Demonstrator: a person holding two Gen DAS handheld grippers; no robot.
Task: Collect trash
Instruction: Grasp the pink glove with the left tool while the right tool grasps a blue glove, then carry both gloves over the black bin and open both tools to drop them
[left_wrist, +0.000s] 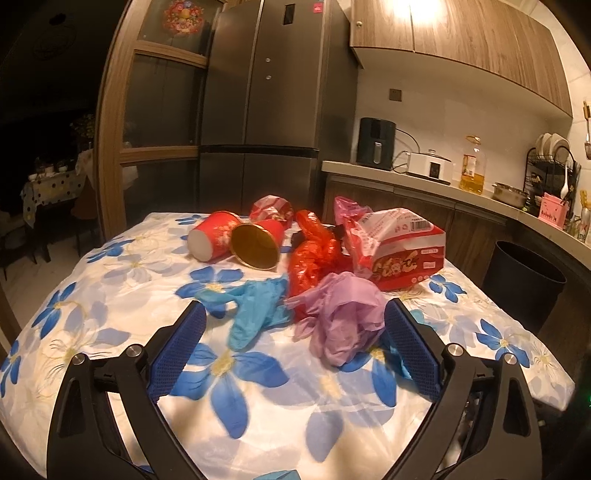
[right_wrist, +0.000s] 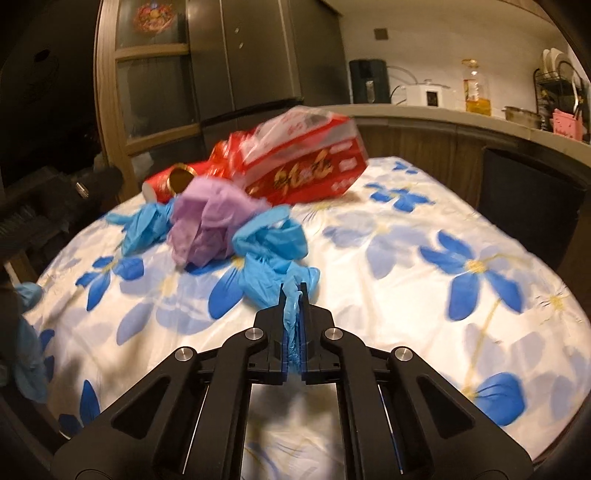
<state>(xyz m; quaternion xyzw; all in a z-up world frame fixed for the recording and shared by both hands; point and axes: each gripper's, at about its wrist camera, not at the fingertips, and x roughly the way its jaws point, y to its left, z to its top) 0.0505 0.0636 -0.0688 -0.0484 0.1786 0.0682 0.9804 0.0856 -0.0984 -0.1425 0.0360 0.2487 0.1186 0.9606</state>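
A heap of trash lies on the flowered tablecloth (left_wrist: 122, 280). My left gripper (left_wrist: 293, 321) stands open just above the cloth. A crumpled purple glove (left_wrist: 343, 317) lies between its fingers against the right pad, and a blue glove (left_wrist: 255, 310) lies to its left. Behind them lie a red plastic bag (left_wrist: 314, 254), a red-and-white wrapper pack (left_wrist: 399, 251) and two tipped red paper cups (left_wrist: 236, 240). In the right wrist view my right gripper (right_wrist: 294, 290) is shut on the near end of another blue glove (right_wrist: 273, 254), which trails forward on the cloth beside the purple glove (right_wrist: 207, 229).
A dark round bin (left_wrist: 524, 280) stands on the floor off the table's right edge, below the counter (left_wrist: 424, 182) with appliances and an oil bottle. A tall fridge (left_wrist: 266, 110) and a wooden cabinet rise behind the table. A blue-gloved hand (right_wrist: 27, 347) shows at the left edge.
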